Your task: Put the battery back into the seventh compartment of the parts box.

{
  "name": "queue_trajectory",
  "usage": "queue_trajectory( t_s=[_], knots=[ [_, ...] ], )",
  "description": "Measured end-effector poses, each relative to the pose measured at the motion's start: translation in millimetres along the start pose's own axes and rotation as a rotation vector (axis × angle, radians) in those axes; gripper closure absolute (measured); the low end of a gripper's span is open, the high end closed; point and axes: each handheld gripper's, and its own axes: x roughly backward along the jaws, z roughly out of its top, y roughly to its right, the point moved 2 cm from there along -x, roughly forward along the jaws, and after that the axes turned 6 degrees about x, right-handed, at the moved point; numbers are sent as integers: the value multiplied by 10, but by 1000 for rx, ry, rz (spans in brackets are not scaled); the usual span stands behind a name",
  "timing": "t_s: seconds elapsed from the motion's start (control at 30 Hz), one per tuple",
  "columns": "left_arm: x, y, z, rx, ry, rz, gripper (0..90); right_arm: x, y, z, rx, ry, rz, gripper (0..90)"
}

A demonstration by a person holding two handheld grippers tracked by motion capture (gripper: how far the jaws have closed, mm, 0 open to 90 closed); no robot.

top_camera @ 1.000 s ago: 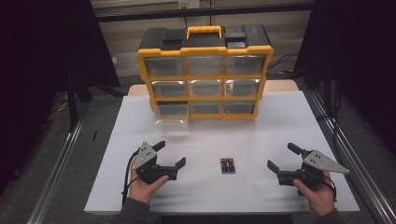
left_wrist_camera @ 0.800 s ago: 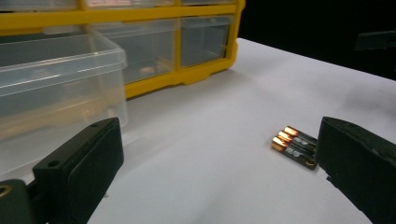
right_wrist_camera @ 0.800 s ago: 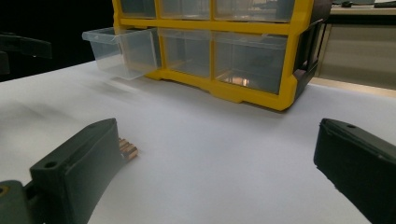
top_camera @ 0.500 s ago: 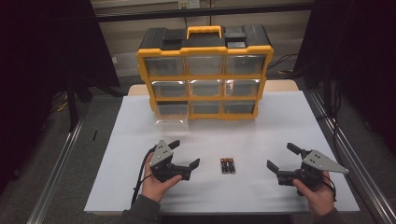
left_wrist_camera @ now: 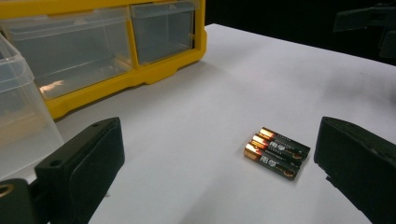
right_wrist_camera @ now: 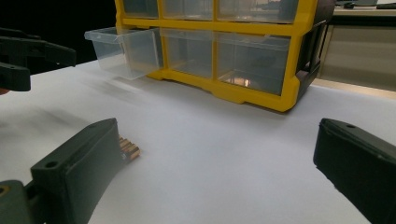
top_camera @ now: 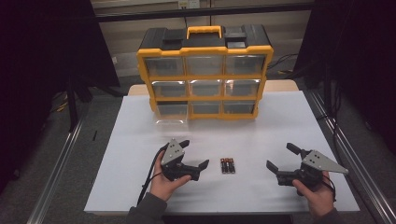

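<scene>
High view shows my left claw point(top_camera: 195, 155) with jaws apart, just left of the batteries point(top_camera: 227, 165), which lie on the white table point(top_camera: 280, 126) at lower centre of the frame. My right claw point(top_camera: 281, 157) is at lower right, jaws also apart, holding nothing. One drawer point(top_camera: 170, 113) of the yellow cabinet point(top_camera: 204, 51) stands pulled out.
</scene>
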Motion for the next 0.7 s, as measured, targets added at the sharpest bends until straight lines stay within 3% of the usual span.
queue_trajectory(
  t_s=[0.2,0.43,0.47,0.7],
  knots=[
    [-74,64,-10,-14,-30,-21,18,0,-8,5,1,1,2,8],
    [-148,96,-7,-14,-29,-49,18,-1,-5,8,7,3,2,8],
    [-149,98,-6,-15,-40,-33,18,-1,-7,8,5,3,4,8],
    [-208,130,12,-15,-45,-49,19,0,-16,11,5,0,7,9]
  ],
)
